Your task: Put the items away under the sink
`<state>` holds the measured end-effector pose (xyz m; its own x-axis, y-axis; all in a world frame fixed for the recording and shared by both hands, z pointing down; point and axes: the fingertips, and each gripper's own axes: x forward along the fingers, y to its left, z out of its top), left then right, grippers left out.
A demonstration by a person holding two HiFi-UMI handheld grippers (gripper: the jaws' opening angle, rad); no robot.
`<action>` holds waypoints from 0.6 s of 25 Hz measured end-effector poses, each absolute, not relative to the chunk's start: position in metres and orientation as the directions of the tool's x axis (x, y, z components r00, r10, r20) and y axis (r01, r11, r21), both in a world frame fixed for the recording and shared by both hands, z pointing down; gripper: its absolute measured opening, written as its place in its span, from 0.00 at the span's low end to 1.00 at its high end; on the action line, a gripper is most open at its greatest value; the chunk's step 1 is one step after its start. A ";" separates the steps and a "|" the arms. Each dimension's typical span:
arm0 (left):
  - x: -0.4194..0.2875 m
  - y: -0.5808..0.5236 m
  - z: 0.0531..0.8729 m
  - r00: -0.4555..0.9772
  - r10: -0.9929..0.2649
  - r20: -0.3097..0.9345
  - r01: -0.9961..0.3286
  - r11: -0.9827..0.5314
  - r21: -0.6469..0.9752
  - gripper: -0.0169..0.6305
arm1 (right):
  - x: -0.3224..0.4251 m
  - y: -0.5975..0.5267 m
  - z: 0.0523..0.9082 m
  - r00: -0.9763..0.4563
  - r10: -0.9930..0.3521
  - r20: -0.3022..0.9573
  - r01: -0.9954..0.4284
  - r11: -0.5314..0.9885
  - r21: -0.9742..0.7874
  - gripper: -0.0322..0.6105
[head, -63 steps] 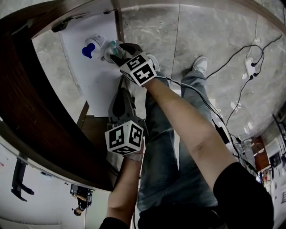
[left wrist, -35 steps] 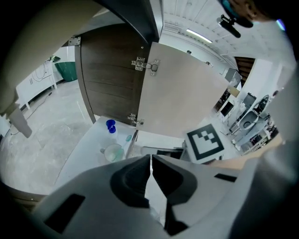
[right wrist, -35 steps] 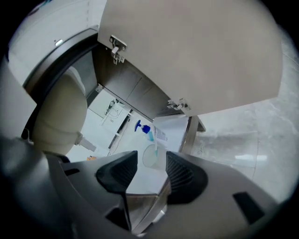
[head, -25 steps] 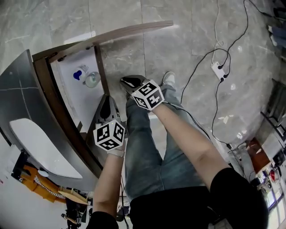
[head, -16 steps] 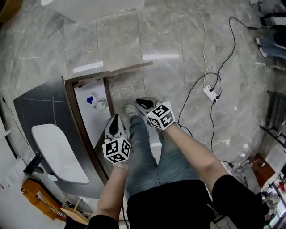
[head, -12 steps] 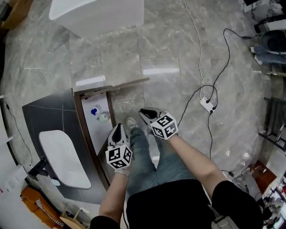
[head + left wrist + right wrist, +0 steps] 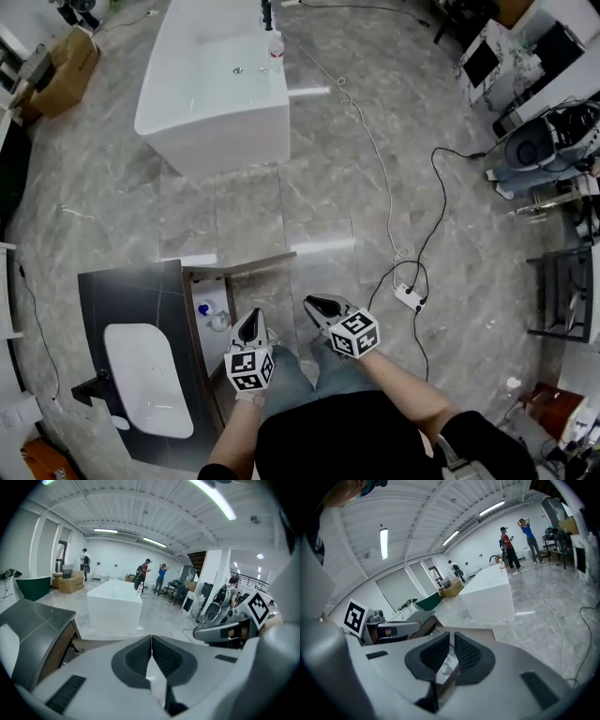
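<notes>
You've got a white bathtub [image 7: 211, 89] ahead on grey floor [image 7: 112, 216], power strip [image 7: 409, 298] at your right, cardboard box [image 7: 61, 67] far left.

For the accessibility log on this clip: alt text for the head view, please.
A standing person holds the left gripper and right gripper shut and empty above a marble floor. Beside them, the cabinet under the sink stands open with bottles inside.
</notes>
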<state>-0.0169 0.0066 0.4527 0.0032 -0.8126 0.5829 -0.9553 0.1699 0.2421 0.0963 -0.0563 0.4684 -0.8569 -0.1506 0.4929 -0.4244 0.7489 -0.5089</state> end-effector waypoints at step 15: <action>-0.009 -0.043 0.268 0.137 -0.926 0.353 -0.976 -0.066 0.205 0.06 | 0.138 -0.106 0.276 -0.878 -0.369 0.305 -0.468 0.795 -0.386 0.13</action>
